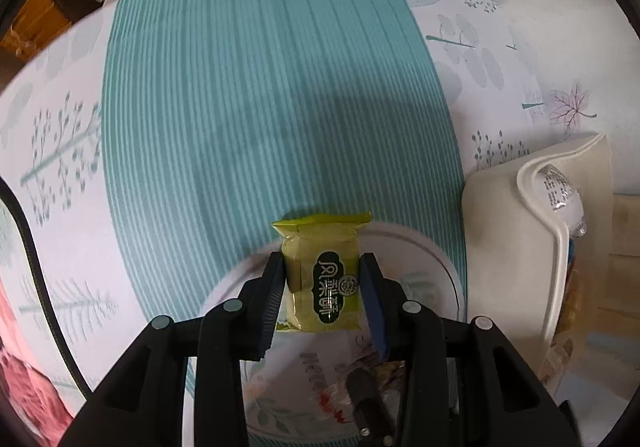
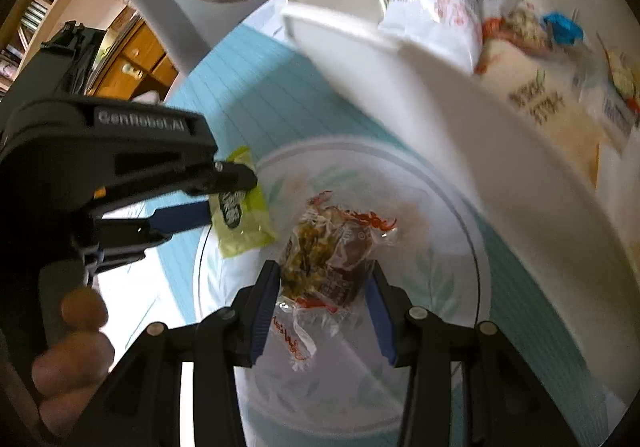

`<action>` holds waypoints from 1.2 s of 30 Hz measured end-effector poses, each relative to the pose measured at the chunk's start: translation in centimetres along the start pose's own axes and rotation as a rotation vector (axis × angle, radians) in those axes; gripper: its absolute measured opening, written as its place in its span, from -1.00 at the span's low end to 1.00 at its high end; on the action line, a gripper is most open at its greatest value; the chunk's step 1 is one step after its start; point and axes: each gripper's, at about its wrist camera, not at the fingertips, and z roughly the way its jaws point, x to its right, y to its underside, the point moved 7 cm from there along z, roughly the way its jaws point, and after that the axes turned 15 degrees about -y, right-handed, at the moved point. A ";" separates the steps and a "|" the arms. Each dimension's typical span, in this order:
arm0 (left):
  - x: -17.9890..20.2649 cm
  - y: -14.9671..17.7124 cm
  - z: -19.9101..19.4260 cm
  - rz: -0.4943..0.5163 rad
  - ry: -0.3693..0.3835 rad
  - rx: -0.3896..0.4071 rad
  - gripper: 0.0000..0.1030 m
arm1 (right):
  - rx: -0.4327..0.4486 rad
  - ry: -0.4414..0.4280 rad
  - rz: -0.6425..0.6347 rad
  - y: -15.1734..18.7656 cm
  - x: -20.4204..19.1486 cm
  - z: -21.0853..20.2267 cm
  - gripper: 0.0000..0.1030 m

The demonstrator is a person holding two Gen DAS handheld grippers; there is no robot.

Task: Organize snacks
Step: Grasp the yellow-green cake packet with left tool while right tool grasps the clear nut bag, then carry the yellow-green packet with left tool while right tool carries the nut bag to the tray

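In the left wrist view a yellow-green snack packet (image 1: 322, 275) stands upright between the pads of my left gripper (image 1: 322, 263), which is shut on its two sides over the rim of a white leaf-patterned plate (image 1: 424, 247). The right wrist view shows the same left gripper (image 2: 232, 199) and green packet (image 2: 244, 223) at the plate's left edge. My right gripper (image 2: 324, 273) is shut on a clear-wrapped snack (image 2: 328, 251) with dark filling, lying in the middle of the plate (image 2: 460, 215).
A white bin (image 2: 400, 87) holding several snack bags (image 2: 436, 7) stands right of the plate, seen too as the white bin (image 1: 500, 231). The teal striped runner (image 1: 260, 107) stretches ahead on the table. A person's hand (image 2: 72, 327) grips the left tool.
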 end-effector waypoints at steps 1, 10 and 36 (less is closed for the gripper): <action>-0.1 0.0 -0.1 -0.005 0.005 -0.006 -0.30 | -0.019 -0.004 0.000 0.6 0.0 -0.2 -0.16; -2.5 4.6 -2.1 -0.047 -0.009 -0.018 -0.30 | -0.147 -0.017 -0.064 5.1 -0.5 -2.4 -0.16; -7.0 17.6 -11.7 -0.341 0.142 0.189 -0.30 | -0.082 -0.182 -0.240 5.2 -4.0 -12.4 -0.16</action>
